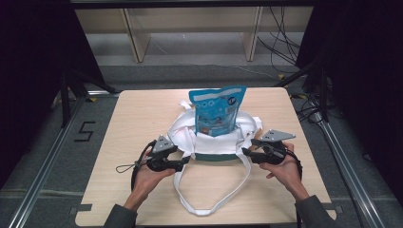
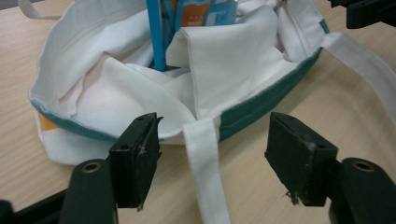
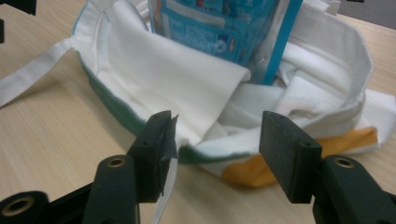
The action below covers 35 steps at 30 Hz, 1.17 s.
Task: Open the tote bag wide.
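- Left black two-jaw gripper [image 1: 186,161]: jaws apart, nothing clamped, just off the near-left edge of the white cloth tote bag with teal trim [image 1: 216,142].
- Right black two-jaw gripper [image 1: 246,153]: jaws apart, nothing held, at the bag's near-right edge.
- Blue snack pouch [image 1: 217,110] stands upright in the bag, mid-table.
- Pale wooden table [image 1: 133,118]: bare wood left, right and near; a white strap loop [image 1: 209,206] lies near.

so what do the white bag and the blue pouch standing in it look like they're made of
The white bag looks like woven cotton canvas, matte: it creases softly and slumps, with teal trim at its edge. The blue pouch seems to be printed plastic film, glossy: it catches light, stands stiffly upright and has a flat sealed top. The table looks like pale wood laminate.
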{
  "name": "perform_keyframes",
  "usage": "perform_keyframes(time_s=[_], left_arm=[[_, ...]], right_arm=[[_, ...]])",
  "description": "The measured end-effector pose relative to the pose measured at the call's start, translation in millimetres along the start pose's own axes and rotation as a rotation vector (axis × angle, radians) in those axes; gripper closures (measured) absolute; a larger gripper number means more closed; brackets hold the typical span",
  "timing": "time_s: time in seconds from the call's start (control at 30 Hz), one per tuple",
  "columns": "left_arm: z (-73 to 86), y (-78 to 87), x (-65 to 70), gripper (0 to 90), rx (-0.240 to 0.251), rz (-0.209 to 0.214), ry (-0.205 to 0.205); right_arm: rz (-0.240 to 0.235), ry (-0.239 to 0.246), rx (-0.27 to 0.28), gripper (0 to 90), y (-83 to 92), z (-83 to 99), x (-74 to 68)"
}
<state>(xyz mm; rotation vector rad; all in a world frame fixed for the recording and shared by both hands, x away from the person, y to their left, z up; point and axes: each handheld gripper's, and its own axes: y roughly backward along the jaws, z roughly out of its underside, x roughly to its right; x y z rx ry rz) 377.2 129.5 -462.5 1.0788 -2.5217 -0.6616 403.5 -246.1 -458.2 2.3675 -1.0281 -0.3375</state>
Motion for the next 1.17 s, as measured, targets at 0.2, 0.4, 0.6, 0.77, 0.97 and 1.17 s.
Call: perform_keyframes(time_s=[0.2,0.4,0.6,0.77,0.97,1.17], left_arm=[[24.3,16.9,11.5,23.2,0.03,0.023,0.006],[52.8,37.1,16.0,20.4,0.037,0.035,-0.03],[76.3,51.4,11.1,18.7,0.029,-0.023,0.037],[83.6,57.7,17.5,15.7,0.017,-0.031,0.031],[86.7,51.3,14.7,15.2,-0.013,-0.037,0.022],[87.2,49.2,10.6,14.9,-0.032,-0.07,0.037]], right_arm=[[0.003,-0.012,-0.002,42.3,24.1,17.2,-11.6],[0.013,-0.022,-0.009,40.2,40.8,41.6,-19.2],[0.028,0.007,-0.081,37.9,47.5,62.3,-34.7],[0.008,0.012,-0.114,34.4,50.4,72.3,-42.0],[-0.013,0.042,-0.185,33.1,48.9,82.6,-47.4],[-0.016,0.046,-0.19,32.0,48.1,82.6,-46.5]])
